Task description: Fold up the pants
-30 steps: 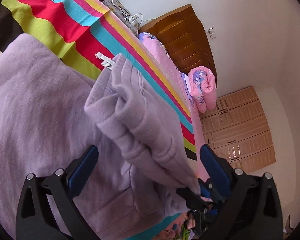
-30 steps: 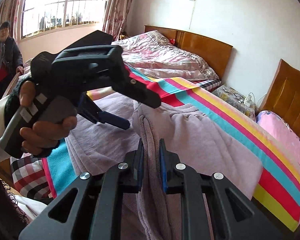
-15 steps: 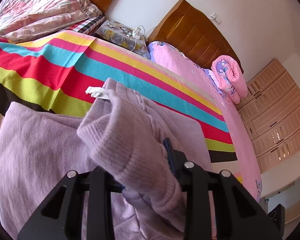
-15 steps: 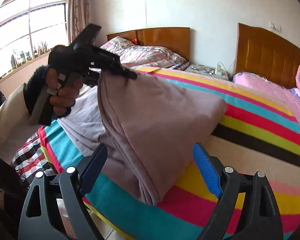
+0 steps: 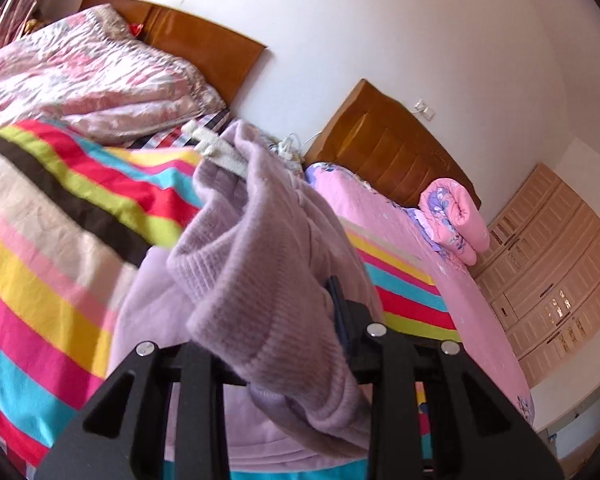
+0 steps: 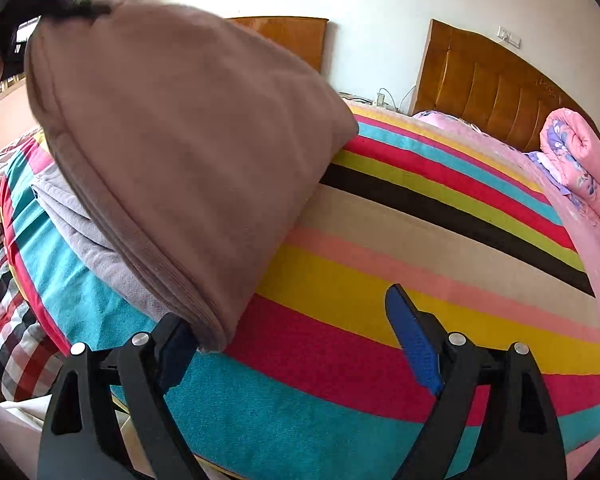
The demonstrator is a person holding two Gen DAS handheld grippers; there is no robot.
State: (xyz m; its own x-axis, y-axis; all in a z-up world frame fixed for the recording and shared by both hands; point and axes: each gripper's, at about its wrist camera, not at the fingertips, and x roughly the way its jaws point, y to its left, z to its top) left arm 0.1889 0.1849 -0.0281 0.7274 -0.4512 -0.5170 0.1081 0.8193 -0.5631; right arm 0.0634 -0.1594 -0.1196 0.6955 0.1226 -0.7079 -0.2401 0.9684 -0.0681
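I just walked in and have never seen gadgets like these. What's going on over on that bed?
A person holding a two-finger gripper in each hand is folding lilac pants on a striped bedspread. The left gripper is clamped on a bunched part of the pants and holds it up off the bed. The right gripper stands open with nothing between its fingers; a lifted corner of the fabric hangs just by one finger.

Soft, matt, fuzzy knit pants [image 5: 260,280], ribbed at the cuff. Woven cotton striped sheet [image 6: 400,280], slightly coarse. Glossy varnished wood headboard [image 5: 388,148]. Shiny, crinkled satin quilt [image 5: 80,80]. Matt black plastic, ridged blue pads on jaws.
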